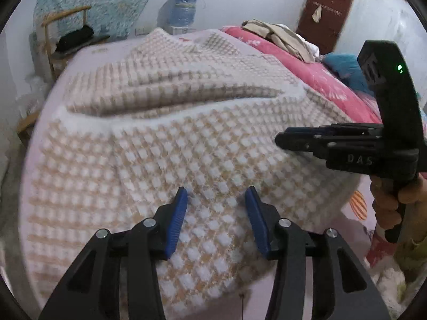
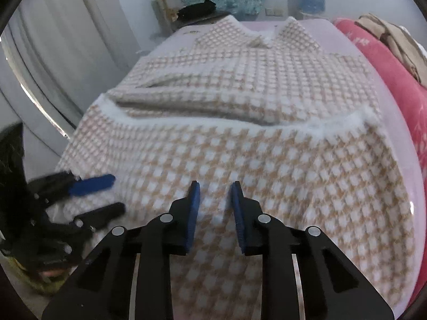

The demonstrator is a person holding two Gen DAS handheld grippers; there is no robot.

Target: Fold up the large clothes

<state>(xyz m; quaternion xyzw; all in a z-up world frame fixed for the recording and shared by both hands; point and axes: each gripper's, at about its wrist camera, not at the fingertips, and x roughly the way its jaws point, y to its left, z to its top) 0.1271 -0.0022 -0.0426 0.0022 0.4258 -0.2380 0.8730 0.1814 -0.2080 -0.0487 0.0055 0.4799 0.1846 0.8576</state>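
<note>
Left wrist view looks down on one large checked garment [image 1: 186, 138], beige and white, spread over the pale sheet of a bed [image 1: 90, 50] and reaching from the near edge almost to the far edge; a fold with a fluffy white border crosses its middle. The left gripper [image 1: 216, 194] hovers over the near part of the garment with its blue pads apart and nothing between them. The right gripper [image 1: 283, 140] comes in from the right edge of the bed, held by a hand [image 1: 392, 202]; from here I cannot tell its gap. In the right wrist view its two pads stand narrowly apart over the cloth, gripping nothing. Beyond the bed stand one water bottle [image 1: 184, 8] and one wooden chair [image 1: 64, 26] with dark items on it.
</note>
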